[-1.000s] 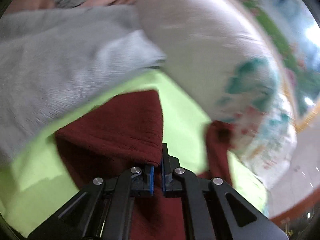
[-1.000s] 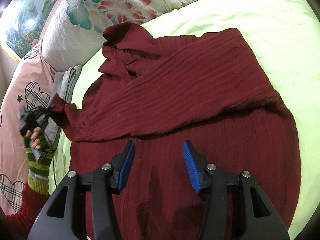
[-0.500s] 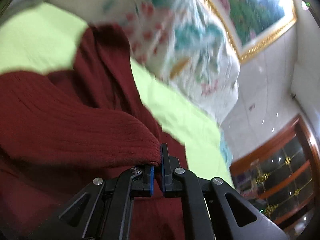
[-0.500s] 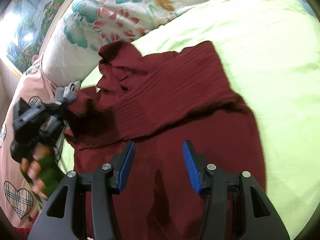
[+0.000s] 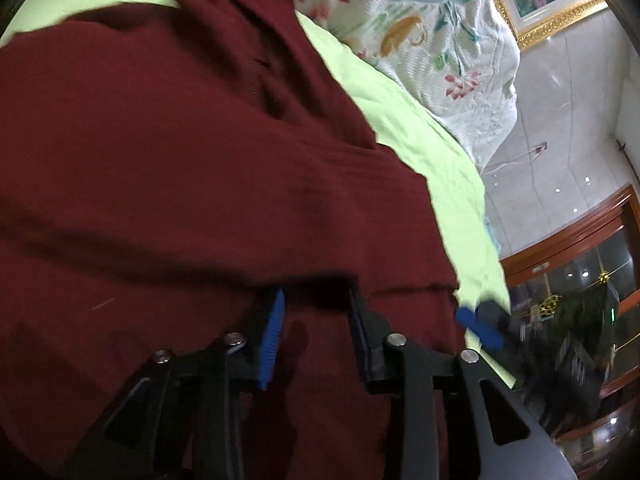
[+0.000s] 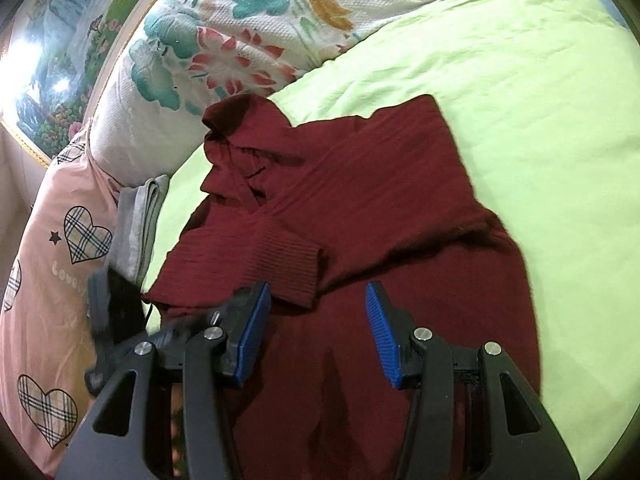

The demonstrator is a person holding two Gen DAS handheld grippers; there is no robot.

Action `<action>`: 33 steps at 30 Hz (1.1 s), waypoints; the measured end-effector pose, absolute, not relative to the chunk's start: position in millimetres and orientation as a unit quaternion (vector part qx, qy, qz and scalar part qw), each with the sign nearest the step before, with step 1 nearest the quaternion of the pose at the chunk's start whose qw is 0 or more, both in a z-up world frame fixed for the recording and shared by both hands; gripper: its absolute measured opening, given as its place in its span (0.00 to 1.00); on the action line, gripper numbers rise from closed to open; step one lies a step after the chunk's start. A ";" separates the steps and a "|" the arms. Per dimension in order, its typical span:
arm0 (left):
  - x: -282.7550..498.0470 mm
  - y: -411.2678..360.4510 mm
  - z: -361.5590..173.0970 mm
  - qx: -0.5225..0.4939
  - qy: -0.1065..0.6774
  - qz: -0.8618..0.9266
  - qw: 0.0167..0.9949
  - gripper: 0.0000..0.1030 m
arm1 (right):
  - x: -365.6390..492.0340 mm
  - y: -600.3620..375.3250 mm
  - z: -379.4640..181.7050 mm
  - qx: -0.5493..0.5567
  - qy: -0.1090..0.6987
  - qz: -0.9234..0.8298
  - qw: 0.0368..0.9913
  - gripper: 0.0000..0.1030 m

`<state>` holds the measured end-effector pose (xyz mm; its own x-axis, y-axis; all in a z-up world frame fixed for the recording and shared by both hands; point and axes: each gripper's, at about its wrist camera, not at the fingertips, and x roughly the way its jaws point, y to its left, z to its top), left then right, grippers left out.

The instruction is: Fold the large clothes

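Note:
A dark red ribbed sweater (image 6: pixel 380 200) lies spread on the green bed sheet (image 6: pixel 520 100). One sleeve is folded across the sweater's body, and its ribbed cuff (image 6: pixel 294 268) rests just beyond my right gripper (image 6: pixel 316 292). That gripper hovers open over the lower body with nothing between its pads. My left gripper (image 5: pixel 316 304) sits low over the red fabric (image 5: pixel 180 160). Its jaws are opening and nothing is pinched between them. In the right wrist view the left gripper (image 6: pixel 116 304) is a blurred black shape at the sweater's left edge.
A floral quilted pillow (image 6: pixel 224 40) and pink heart-print bedding (image 6: pixel 60 240) border the sheet at the far left. A folded grey cloth (image 6: pixel 138 216) lies beside the sweater. A framed painting (image 6: pixel 52 60) hangs behind. A wooden cabinet (image 5: pixel 580 240) stands past the bed's edge.
My left gripper carried the sleeve cuff across the sweater's body, then let it go and opened. The sleeve now lies folded over the body. The right gripper barely moved.

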<state>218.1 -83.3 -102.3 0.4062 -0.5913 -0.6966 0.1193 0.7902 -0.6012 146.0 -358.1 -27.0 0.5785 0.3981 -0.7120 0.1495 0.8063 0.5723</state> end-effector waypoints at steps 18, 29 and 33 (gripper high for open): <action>205.5 102.0 -87.6 -0.172 0.458 0.045 0.871 0.41 | 227.0 -315.0 -78.0 0.277 0.516 0.098 0.804 0.34; 218.9 89.5 -89.6 -0.143 0.451 0.061 0.879 0.42 | 206.3 -380.1 2.4 0.254 0.387 0.049 0.885 0.03; 218.3 90.6 -90.9 -0.148 0.449 0.076 0.878 0.43 | 209.1 -398.3 -38.7 0.278 0.446 0.030 0.851 0.03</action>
<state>218.3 90.6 -90.9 0.5856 0.0010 -0.8106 -0.2659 0.9449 -0.1909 209.1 -398.3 -38.7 0.6012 0.2984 -0.7413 0.1961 0.8442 0.4989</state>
